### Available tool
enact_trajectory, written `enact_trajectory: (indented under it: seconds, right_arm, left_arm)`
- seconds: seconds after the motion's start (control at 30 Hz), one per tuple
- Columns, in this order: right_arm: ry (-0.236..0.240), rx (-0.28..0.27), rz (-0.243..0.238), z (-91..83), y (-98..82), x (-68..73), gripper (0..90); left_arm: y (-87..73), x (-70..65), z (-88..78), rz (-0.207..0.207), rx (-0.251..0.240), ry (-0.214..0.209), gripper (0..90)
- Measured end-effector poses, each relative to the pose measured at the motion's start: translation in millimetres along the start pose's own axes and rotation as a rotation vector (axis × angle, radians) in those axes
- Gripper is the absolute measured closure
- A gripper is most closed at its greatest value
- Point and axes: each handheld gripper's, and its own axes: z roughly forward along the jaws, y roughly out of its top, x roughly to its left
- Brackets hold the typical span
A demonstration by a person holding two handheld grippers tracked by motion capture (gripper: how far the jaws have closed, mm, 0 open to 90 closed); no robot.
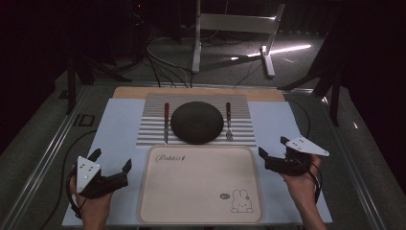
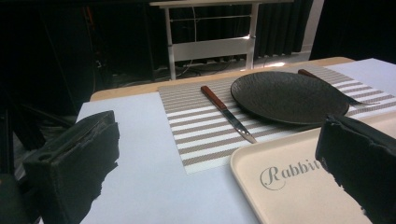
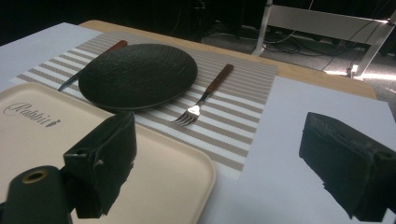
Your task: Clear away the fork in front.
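1. Centrally, in the lower middle of the high view, lies a beige tray (image 1: 201, 211), printed with the word "Rabbit" near its upper left corner and a rabbit drawing near its lower right corner; it is empty and flanked by both grippers.
2. Left gripper (image 1: 111, 160): held in the person's left hand (image 1: 93, 206) at the lower left of the high view, just beside the tray's left edge; its jaws stand apart and grasp nothing. In the left gripper view one jaw overlaps the tray's corner at the right of the frame.
3. Right gripper (image 1: 273, 146): held in the person's right hand (image 1: 301, 184) at the right of the high view, just beside the tray's upper right corner; its jaws are spread and empty.
4. Striped placemat (image 1: 148, 134): directly above the tray in the high view.
5. Dark round plate (image 1: 197, 122): at the middle of the placemat.
6. Knife (image 1: 166, 123) with a reddish handle: on the placemat, left of the plate.
7. Fork (image 1: 229, 121) with a matching handle: right of the plate.
8. Pale table cover (image 1: 117, 124): beneath the tray and the placemat.
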Motion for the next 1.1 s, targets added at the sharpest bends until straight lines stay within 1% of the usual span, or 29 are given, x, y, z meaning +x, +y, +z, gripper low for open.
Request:
enact_trajectory:
  seconds: [0.13, 0.43, 0.67, 0.77, 0.8, 0.87, 0.9, 1.1]
  right_arm:
    - [0.004, 0.008, -0.001, 6.2, 7.2, 0.6, 11.3]
    - [0.001, 0.022, 0.000, 18.8, 19.4, 0.3, 11.3]
    - [0.000, 0.054, 0.001, 35.0, 30.5, 0.9, 11.2]
    - [0.000, 0.057, -0.001, 38.6, 34.3, 1.7, 11.3]
    - [-0.001, 0.065, -0.002, 42.3, 38.3, 2.4, 11.2]
    - [-0.001, 0.065, -0.002, 42.3, 38.3, 2.4, 11.2]
    - [-0.003, 0.076, -0.004, 48.0, 44.3, 3.0, 11.3]
    - [-0.006, 0.093, -0.006, 57.3, 52.1, 3.7, 11.3]
  left_arm:
    - [0.0, -0.2, -0.1, 0.002, 0.003, 0.012, 0.3]
    - [-0.3, 0.6, 0.1, 0.001, 0.004, 0.013, 0.3]
    - [-0.6, 0.6, 0.5, 0.000, 0.005, 0.013, 0.3]
    - [-0.6, 0.3, 0.5, 0.003, 0.007, 0.013, 0.3]
    - [-0.6, 0.2, 0.6, 0.003, 0.007, 0.012, 0.3]
    - [-0.6, 0.2, 0.6, 0.004, 0.007, 0.013, 0.3]
    - [-0.6, 0.2, 0.6, 0.004, 0.007, 0.013, 0.3]
    - [-0.7, -0.1, 0.7, 0.004, 0.006, 0.012, 0.3]
